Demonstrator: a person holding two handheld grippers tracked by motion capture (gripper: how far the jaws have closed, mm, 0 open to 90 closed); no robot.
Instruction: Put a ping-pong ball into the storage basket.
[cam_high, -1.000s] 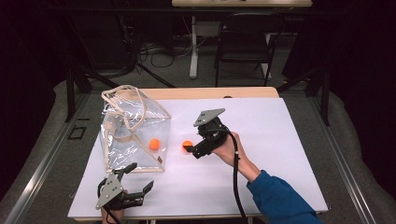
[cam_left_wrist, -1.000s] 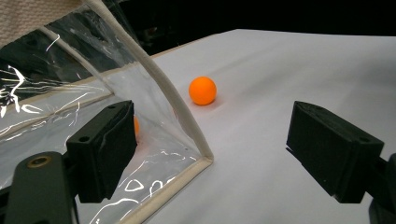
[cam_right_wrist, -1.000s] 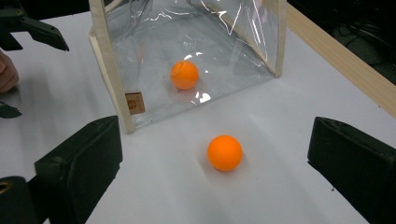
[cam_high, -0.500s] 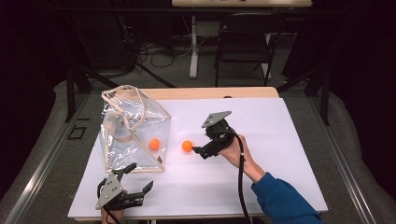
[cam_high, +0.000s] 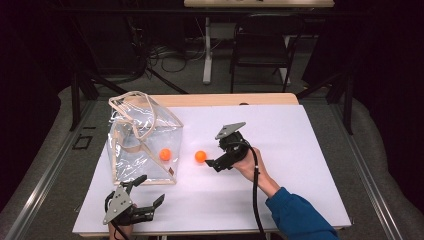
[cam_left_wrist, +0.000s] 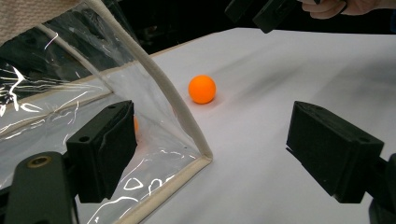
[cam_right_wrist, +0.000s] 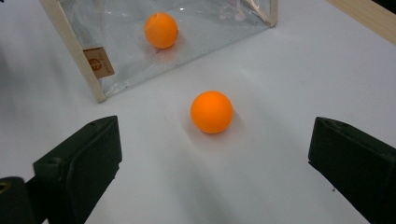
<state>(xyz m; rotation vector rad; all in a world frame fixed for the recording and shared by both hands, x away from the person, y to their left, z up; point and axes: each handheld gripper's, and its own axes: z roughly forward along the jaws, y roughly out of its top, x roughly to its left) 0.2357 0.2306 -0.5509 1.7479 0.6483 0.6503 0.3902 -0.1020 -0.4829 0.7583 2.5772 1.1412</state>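
— Starting at the left: what is the left claw (cam_high: 145, 199) doing?

— Sitting low at the near edge of the desk (cam_high: 300, 135), with its jaws standing wide apart and gripping nothing. It is pointing at the near corner of the clear bag (cam_high: 142, 145), and one jaw is lying just beside the bag's cream-trimmed edge.

— And the bag itself?

— Standing upright on the white sheet, with its cream handles (cam_high: 137, 107) drooping over the top. One orange ball (cam_high: 165, 154) is lying inside it, near the wall that is facing the right hand.

— Moving on to the right?

— A second orange ball (cam_high: 200, 156) is resting on the bare desk, just outside the bag and apart from it.

— And the right claw (cam_high: 214, 163)?

— Hovering just beside that loose ball, jaws spread wide with nothing between them. In the right gripper view the ball (cam_right_wrist: 211, 112) is lying ahead of the gap, touching neither jaw.
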